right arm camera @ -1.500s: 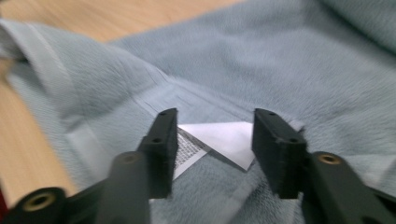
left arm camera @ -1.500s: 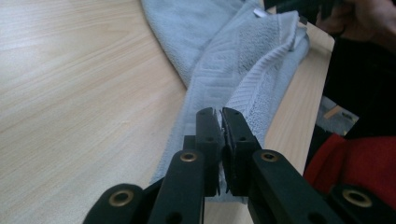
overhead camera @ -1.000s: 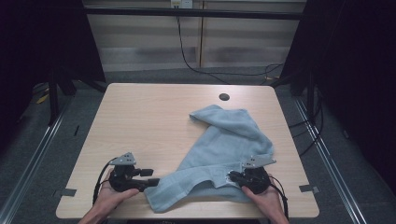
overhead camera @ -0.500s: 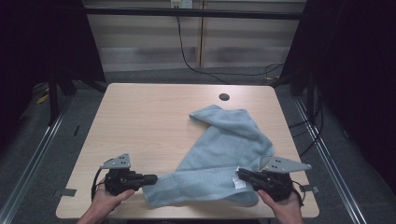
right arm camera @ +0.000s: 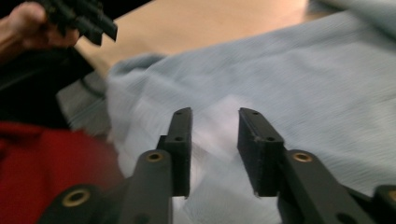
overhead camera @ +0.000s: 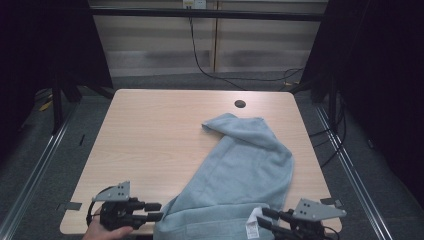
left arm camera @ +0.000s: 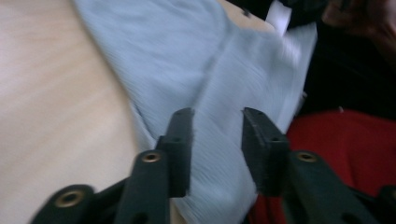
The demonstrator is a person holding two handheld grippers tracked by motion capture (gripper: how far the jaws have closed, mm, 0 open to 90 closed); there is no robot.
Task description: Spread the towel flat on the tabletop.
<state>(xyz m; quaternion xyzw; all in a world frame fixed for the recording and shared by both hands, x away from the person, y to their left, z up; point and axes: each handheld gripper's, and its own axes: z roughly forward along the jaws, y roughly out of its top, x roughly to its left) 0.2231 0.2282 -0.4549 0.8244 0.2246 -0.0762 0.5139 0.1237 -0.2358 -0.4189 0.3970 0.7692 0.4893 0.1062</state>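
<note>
2 hand-held grippers sit at the bottom edge of the high view, jaws parted.

The left gripper (overhead camera: pixel 156 211), lower left, points right, its hand (overhead camera: pixel 102 232) gripping from below; the right gripper (overhead camera: pixel 264 218), lower right, points left. Both pairs of jaws have just been opening, gaps showing in each gripper view.

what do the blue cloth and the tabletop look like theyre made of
The blue cloth looks like soft woven cotton towelling, matte: fine ribbed texture in the gripper views, limp folds, a sewn white label. The tabletop looks like pale wood-grain laminate, smooth with a low sheen; solid wood cannot be ruled out.
</note>
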